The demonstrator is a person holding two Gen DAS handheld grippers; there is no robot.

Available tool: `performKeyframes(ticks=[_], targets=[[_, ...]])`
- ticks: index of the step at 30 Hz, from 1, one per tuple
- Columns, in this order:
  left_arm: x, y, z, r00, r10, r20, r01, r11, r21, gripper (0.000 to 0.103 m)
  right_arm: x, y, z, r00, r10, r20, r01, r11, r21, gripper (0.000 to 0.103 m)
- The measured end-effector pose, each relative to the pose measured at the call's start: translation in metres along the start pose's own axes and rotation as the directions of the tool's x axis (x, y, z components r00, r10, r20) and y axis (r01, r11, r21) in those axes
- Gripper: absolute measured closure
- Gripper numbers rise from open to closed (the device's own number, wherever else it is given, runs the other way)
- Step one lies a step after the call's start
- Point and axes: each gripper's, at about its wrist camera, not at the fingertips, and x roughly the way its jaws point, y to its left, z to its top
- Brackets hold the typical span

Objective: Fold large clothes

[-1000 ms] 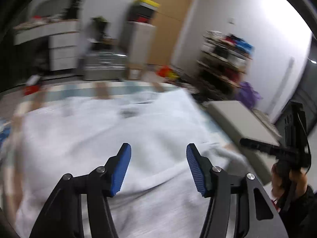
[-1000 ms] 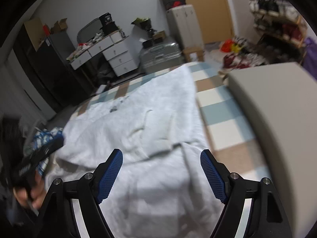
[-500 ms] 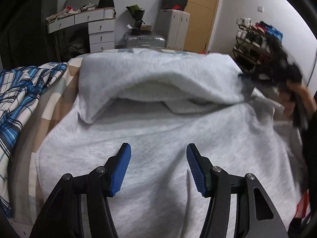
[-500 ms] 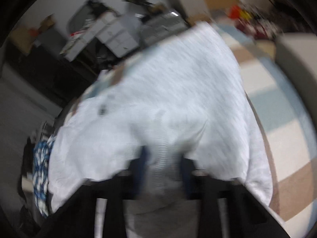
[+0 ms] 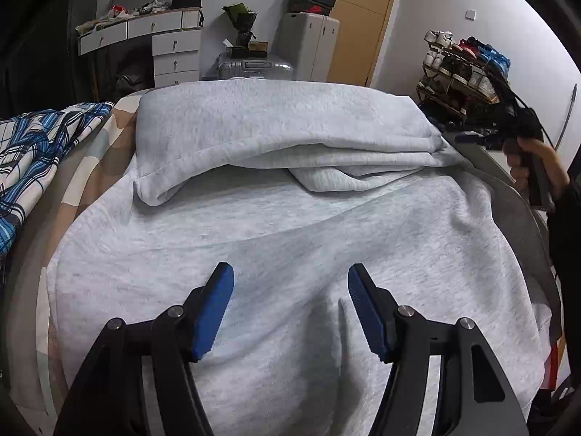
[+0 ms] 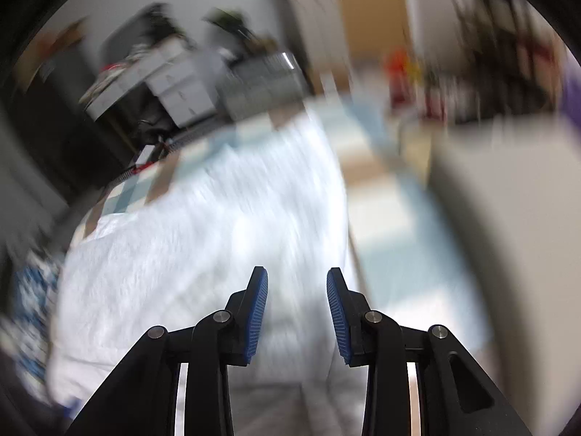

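Left wrist view: the grey garment (image 5: 276,225) lies on the bed (image 5: 90,167), far half folded toward the near hem. The left gripper (image 5: 290,309) hovers above, jaws opening, pinching nothing.

Right wrist view: blurred; the right gripper (image 6: 297,312) is opening too, empty, probably just letting the fold settle.

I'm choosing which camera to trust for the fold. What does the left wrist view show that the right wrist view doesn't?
Only the left wrist view: the far part of the light grey fleece garment folded back over itself in a thick roll, a blue checked cloth beside it, the person's hand holding the right tool, and the left tool, jaws opening, nothing between them.

Only the right wrist view: a blurred pale grey box-like block, and the right tool's jaws opening, empty.

Both: the garment, the white drawer unit.
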Motion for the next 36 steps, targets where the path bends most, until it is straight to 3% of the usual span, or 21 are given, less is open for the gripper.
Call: performKeyframes(ticks=[1, 4, 6, 7, 8, 10, 12, 13, 14, 15, 17, 19, 21, 22, 23, 25, 28, 31, 34, 36], targets=[[0.0, -0.001, -0.002, 1.0, 0.002, -0.001, -0.002, 1.0, 0.002, 0.042, -0.002, -0.001, -0.003, 1.0, 0.015, 0.023, -0.015, 1.0, -0.008, 0.069], [0.002, -0.001, -0.003, 1.0, 0.003, -0.009, -0.003, 1.0, 0.004, 0.042, -0.008, 0.008, -0.002, 0.998, 0.019, 0.058, -0.017, 0.999, -0.049, 0.05], [0.004, 0.001, -0.002, 1.0, -0.004, -0.011, 0.004, 1.0, -0.001, 0.042, -0.011, 0.018, 0.003, 0.996, 0.066, 0.065, -0.061, 0.996, -0.069, 0.047], [0.004, 0.002, -0.002, 1.0, -0.01, -0.011, 0.01, 1.0, -0.006, 0.042, -0.01, 0.022, 0.006, 0.995, 0.064, 0.071, -0.058, 0.995, -0.079, 0.039], [0.005, 0.002, -0.003, 1.0, -0.012, -0.01, 0.012, 1.0, -0.01, 0.042, -0.004, 0.028, 0.01, 0.997, 0.048, 0.068, -0.042, 0.996, -0.084, 0.031], [0.006, 0.006, -0.003, 1.0, -0.014, -0.008, 0.013, 1.0, -0.015, 0.042, 0.018, 0.029, 0.019, 0.999, 0.03, 0.026, -0.028, 0.997, -0.075, 0.029], [0.006, 0.007, -0.003, 1.0, -0.014, -0.006, 0.014, 1.0, -0.018, 0.042, 0.043, 0.027, 0.015, 0.999, 0.037, -0.039, -0.039, 0.999, -0.038, 0.037], [0.006, 0.007, -0.004, 1.0, -0.016, -0.005, 0.016, 1.0, -0.02, 0.042, 0.049, 0.03, 0.014, 0.997, 0.046, -0.063, -0.049, 0.998, -0.041, 0.066], [0.006, 0.008, -0.004, 1.0, -0.018, -0.005, 0.018, 1.0, -0.024, 0.042, 0.046, 0.033, 0.014, 0.999, 0.026, -0.048, -0.03, 0.997, -0.068, 0.082], [0.006, 0.008, -0.004, 1.0, -0.02, -0.005, 0.02, 0.999, -0.028, 0.042, 0.037, 0.041, 0.013, 1.0, 0.012, -0.011, -0.013, 0.993, -0.117, 0.09], [0.006, 0.01, -0.004, 1.0, -0.025, -0.005, 0.025, 0.999, -0.034, 0.042, 0.003, 0.057, 0.008, 0.987, 0.146, 0.069, -0.126, 0.965, -0.23, 0.095], [0.006, 0.009, -0.004, 1.0, -0.027, -0.009, 0.027, 0.999, -0.037, 0.042, -0.021, 0.061, 0.01, 0.978, 0.155, 0.139, -0.113, 0.957, -0.266, 0.096], [0.007, 0.01, -0.004, 0.999, -0.032, -0.012, 0.032, 0.999, -0.042, 0.042, -0.033, 0.054, 0.017, 0.971, 0.082, 0.223, -0.023, 0.967, -0.255, 0.096], [0.007, 0.011, -0.005, 0.999, -0.038, -0.012, 0.038, 0.998, -0.047, 0.042, -0.028, 0.047, 0.023, 0.975, 0.015, 0.221, 0.038, 0.971, -0.234, 0.096], [0.007, 0.012, -0.005, 0.999, -0.042, -0.012, 0.042, 0.998, -0.05, 0.042, -0.016, 0.038, 0.027, 0.98, -0.044, 0.192, 0.083, 0.976, -0.201, 0.096], [0.007, 0.013, -0.005, 0.999, -0.049, -0.012, 0.048, 0.997, -0.06, 0.042, 0.007, 0.027, 0.026, 0.992, -0.082, 0.096, 0.097, 0.981, -0.169, 0.096], [0.006, 0.013, -0.006, 0.998, -0.055, -0.011, 0.054, 0.996, -0.069, 0.042, 0.013, 0.032, 0.013, 0.992, -0.095, 0.087, 0.11, 0.977, -0.183, 0.087], [0.006, 0.012, -0.006, 0.999, -0.053, -0.013, 0.052, 0.996, -0.069, 0.042, 0.007, 0.039, 0.008, 0.995, -0.057, 0.086, 0.073, 0.98, -0.186, 0.063], [0.006, 0.011, -0.006, 0.999, -0.05, -0.017, 0.049, 0.997, -0.067, 0.042, -0.01, 0.046, 0.006, 0.995, -0.019, 0.102, 0.038, 0.981, -0.189, 0.057], [0.007, 0.011, -0.006, 0.999, -0.05, -0.019, 0.049, 0.997, -0.067, 0.042, -0.013, 0.045, -0.001, 0.994, 0.016, 0.111, 0.005, 0.981, -0.192, 0.047]])
